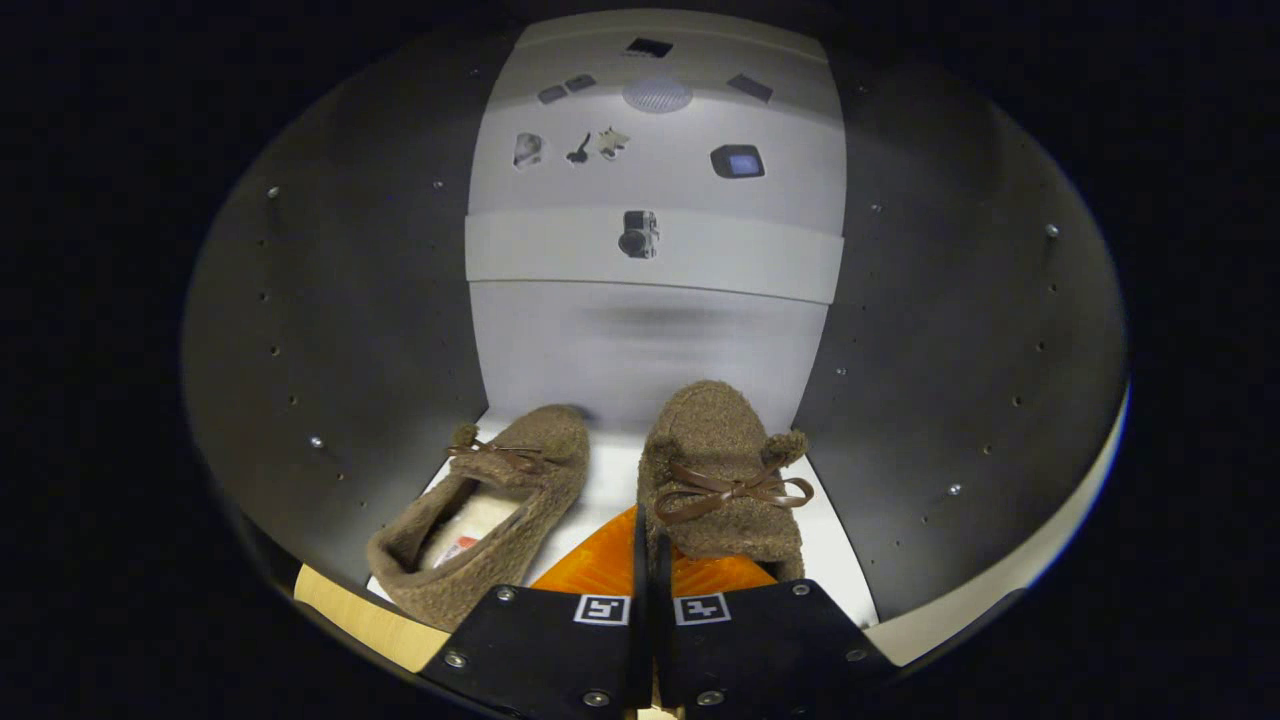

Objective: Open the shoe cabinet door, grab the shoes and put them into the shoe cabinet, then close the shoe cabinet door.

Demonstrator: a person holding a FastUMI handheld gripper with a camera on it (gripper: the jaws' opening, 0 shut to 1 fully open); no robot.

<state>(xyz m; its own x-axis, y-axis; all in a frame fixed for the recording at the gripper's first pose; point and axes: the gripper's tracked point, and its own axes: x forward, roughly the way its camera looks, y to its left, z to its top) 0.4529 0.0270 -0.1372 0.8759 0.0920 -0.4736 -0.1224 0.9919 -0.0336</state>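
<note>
Inside the cabinet (330,330), gripper (650,560) pinches 1 of 2 fuzzy brown bow-tied shoes (725,470).

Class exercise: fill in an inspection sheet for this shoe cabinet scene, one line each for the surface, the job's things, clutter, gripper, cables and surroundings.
Surface: white cabinet floor, lit, with dark side walls dotted with holes and screws.
Job's things: two brown fuzzy shoes inside the cabinet; left shoe lies angled with its opening showing; right shoe, with a bow, is at the fingers.
Clutter: nothing seen loose.
Gripper: hand-held gripper, fingers close together with the right shoe's heel rim between them; whether both press it cannot be told.
Cables: nothing seen.
Surroundings: pale back panel bearing small pictures; a light wood edge by the left shoe.
</note>
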